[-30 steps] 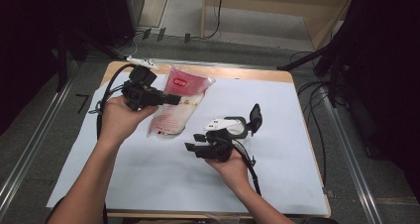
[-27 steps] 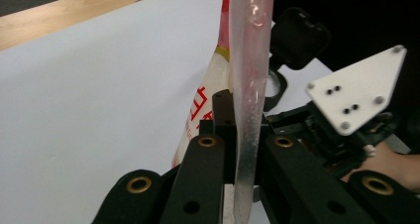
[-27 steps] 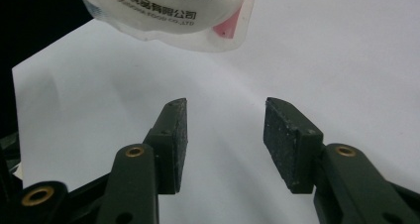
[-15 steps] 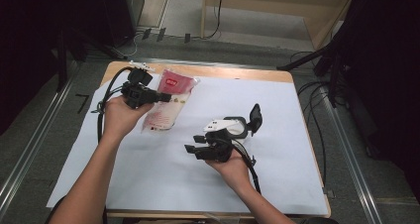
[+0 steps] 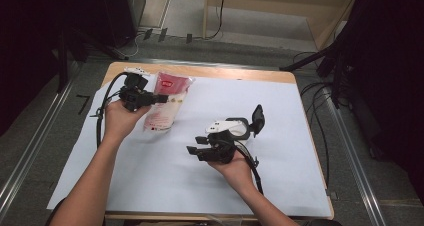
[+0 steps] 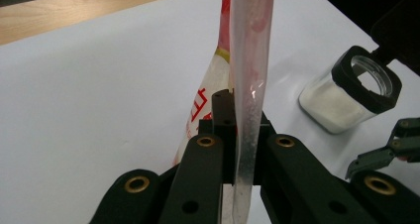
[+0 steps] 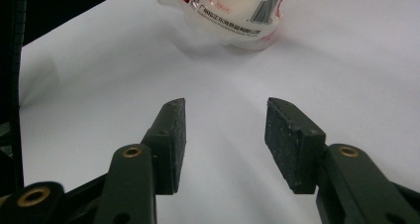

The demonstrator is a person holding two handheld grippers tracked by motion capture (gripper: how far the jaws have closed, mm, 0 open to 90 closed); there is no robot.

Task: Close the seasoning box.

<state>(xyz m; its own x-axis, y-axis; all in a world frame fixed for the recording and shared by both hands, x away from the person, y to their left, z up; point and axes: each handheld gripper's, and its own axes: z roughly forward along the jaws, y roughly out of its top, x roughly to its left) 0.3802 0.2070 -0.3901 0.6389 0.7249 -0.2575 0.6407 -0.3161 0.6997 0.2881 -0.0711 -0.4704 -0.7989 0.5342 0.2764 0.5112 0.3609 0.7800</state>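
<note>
A red-and-white plastic pouch with white contents lies on the white sheet at the far left. My left gripper is shut on its clear edge seam, which runs upright between the pads of the left gripper. A glass jar of white powder with a black rim stands mid-table, its black lid flipped up. My right gripper is just in front of the jar, pointing left. In the right gripper view, the right gripper is open with nothing between its pads, and the pouch lies ahead.
A white paper sheet covers the wooden table. Cables trail from both grippers. Dark stands and floor cables surround the table, and metal rails run along both sides.
My left gripper has carried the pouch a little to the left and lower toward the sheet. The right gripper and the jar have stayed where they were.
</note>
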